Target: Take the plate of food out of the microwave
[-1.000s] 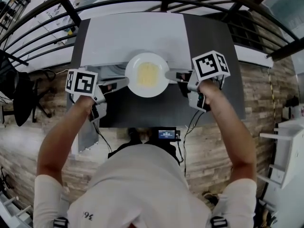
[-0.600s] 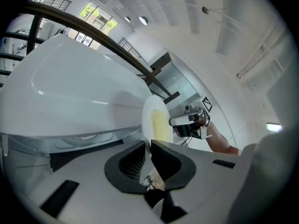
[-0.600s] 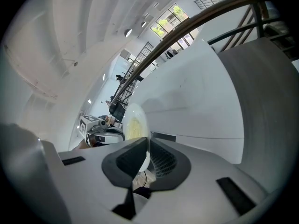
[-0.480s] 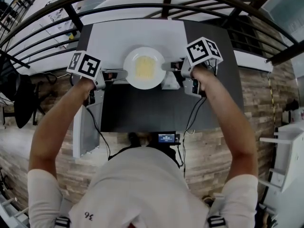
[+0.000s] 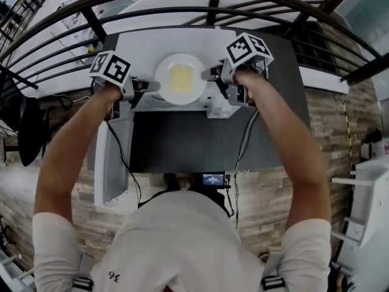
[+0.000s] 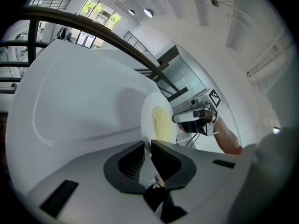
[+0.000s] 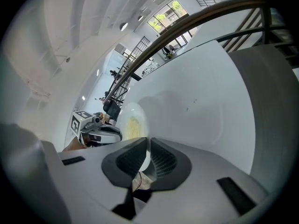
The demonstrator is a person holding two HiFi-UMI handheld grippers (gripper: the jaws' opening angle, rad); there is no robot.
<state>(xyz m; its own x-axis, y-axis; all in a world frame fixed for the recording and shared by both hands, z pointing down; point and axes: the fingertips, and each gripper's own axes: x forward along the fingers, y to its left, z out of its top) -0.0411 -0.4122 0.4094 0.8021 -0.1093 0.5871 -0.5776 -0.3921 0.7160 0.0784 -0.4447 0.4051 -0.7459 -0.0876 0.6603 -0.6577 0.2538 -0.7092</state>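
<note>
A white plate (image 5: pixel 180 61) with yellow food (image 5: pixel 181 78) is held level between my two grippers, over the front of the white microwave (image 5: pixel 143 44). My left gripper (image 5: pixel 155 86) is shut on the plate's left rim and my right gripper (image 5: pixel 210 75) is shut on its right rim. In the left gripper view the plate (image 6: pixel 148 111) stands edge-on between the dark pads (image 6: pixel 133 160), with the right gripper (image 6: pixel 176 119) beyond it. The right gripper view shows the plate (image 7: pixel 127 115) pinched by the pads (image 7: pixel 161 160), and the left gripper (image 7: pixel 117 135) opposite.
The microwave's white door (image 5: pixel 110 163) hangs open at the left, beside the dark table (image 5: pixel 182 142). A black curved railing (image 5: pixel 61 17) runs behind the microwave. A dark chair (image 5: pixel 24 120) stands at the far left on the wooden floor.
Both grippers have carried the plate away from the person, from above the dark table to the microwave's front edge. Both grips have stayed shut.
</note>
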